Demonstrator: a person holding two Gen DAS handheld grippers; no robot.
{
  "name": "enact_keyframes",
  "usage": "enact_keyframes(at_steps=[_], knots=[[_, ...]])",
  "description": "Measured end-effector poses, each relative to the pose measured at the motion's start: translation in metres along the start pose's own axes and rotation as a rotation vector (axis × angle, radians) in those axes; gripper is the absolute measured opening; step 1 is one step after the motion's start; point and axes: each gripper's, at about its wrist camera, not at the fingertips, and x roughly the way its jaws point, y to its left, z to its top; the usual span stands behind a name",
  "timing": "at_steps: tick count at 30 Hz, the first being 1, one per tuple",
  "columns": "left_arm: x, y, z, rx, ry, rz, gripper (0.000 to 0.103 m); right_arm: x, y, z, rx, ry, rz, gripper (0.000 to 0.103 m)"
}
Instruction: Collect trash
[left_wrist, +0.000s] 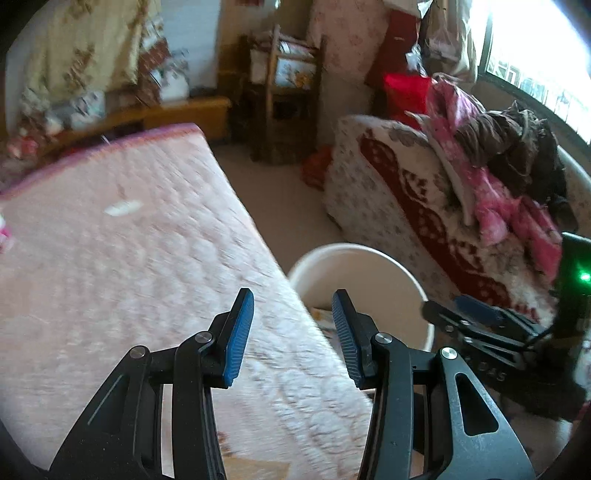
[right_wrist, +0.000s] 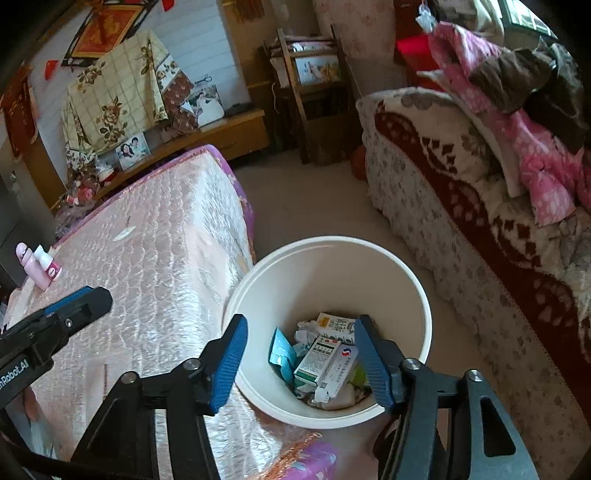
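Both tongs (left_wrist: 293, 332) (right_wrist: 300, 360) parted, empty, above bin (right_wrist: 406, 280) beside mattress edge (right_wrist: 243, 236).

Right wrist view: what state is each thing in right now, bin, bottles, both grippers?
White bin: upright on the floor beside the mattress, partly filled with cartons and wrappers.
Two pink bottles: lying on the mattress, not yet collected.
Right gripper: jaws open, empty, above the bin.
Left gripper: jaws open, empty.

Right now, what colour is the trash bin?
White, inside and out: the bin shows best in the right wrist view, with cartons and wrappers in it.
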Motion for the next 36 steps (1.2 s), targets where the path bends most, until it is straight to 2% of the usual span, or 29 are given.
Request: enact_keyframes(at_steps=[4,6,8,9,11,13,17,20,30,36], knots=[[-0.026,0.009,-0.001,-0.004,-0.063,0.018,0.042,-0.02,0.013,0.0,-0.011,-0.055,-0.014,0.064],[-0.04,0.012,0.0,-0.002,-0.091,0.029,0.042,-0.036,0.022,0.001,-0.026,-0.099,-0.032,0.07],[-0.053,0.014,0.001,0.005,-0.12,0.04,0.043,-0.052,0.03,0.002,-0.034,-0.156,-0.05,0.082],[-0.062,0.016,0.001,0.006,-0.138,0.046,0.043,-0.059,0.033,0.002,-0.04,-0.179,-0.058,0.083],[-0.073,0.017,0.001,0.004,-0.163,0.047,0.054,-0.073,0.04,0.003,-0.055,-0.226,-0.077,0.083],[-0.088,0.021,0.0,-0.002,-0.202,0.045,0.06,-0.088,0.048,0.005,-0.071,-0.272,-0.099,0.083],[-0.108,0.023,-0.002,0.004,-0.253,0.05,0.064,-0.111,0.057,0.006,-0.071,-0.328,-0.084,0.085],[-0.121,0.025,-0.005,0.01,-0.282,0.051,0.065,-0.122,0.064,0.005,-0.075,-0.356,-0.08,0.089],[-0.146,0.036,-0.013,-0.008,-0.335,0.071,0.066,-0.153,0.083,-0.001,-0.092,-0.443,-0.082,0.09],[-0.155,0.042,-0.015,-0.022,-0.356,0.079,0.066,-0.163,0.09,-0.006,-0.102,-0.479,-0.085,0.095]])
